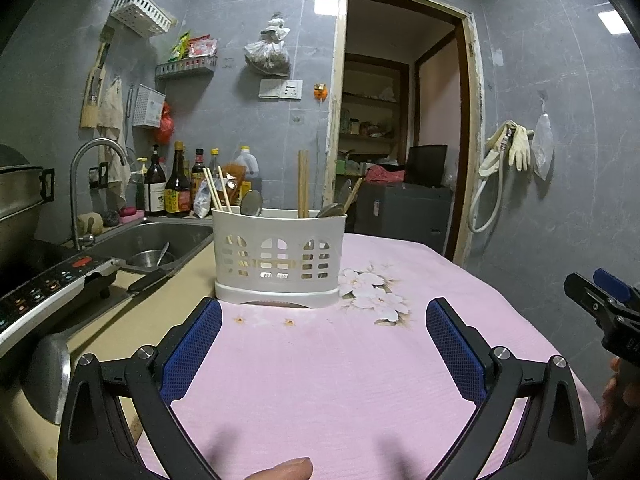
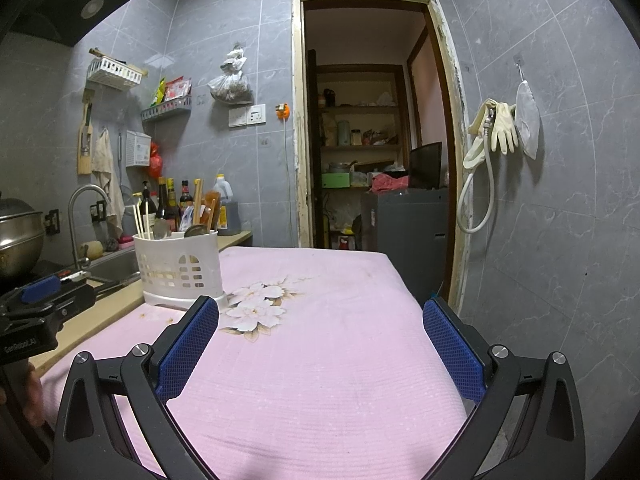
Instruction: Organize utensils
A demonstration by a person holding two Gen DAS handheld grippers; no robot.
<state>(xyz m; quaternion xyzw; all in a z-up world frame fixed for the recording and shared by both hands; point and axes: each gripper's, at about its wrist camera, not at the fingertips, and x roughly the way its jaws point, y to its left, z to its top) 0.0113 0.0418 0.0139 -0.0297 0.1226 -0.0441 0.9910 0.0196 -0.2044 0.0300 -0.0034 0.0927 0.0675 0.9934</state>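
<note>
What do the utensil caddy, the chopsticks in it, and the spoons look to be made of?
Utensil caddy: white moulded plastic, matte, judging by its cut-out window holes. Chopsticks: probably wood or bamboo, tan and dull; the paler pair likewise. Spoons: likely stainless steel, grey with a reflective sheen.

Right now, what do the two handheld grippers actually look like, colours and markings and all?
Both match: the left gripper and right gripper have glossy black plastic frames with triangular cut-outs, silver round bolts at the pivots, and jaws lined with blue mesh-textured pads. Seen from the right wrist camera, the left gripper's black body carries white lettering, partly cut off. No cables show.
</note>
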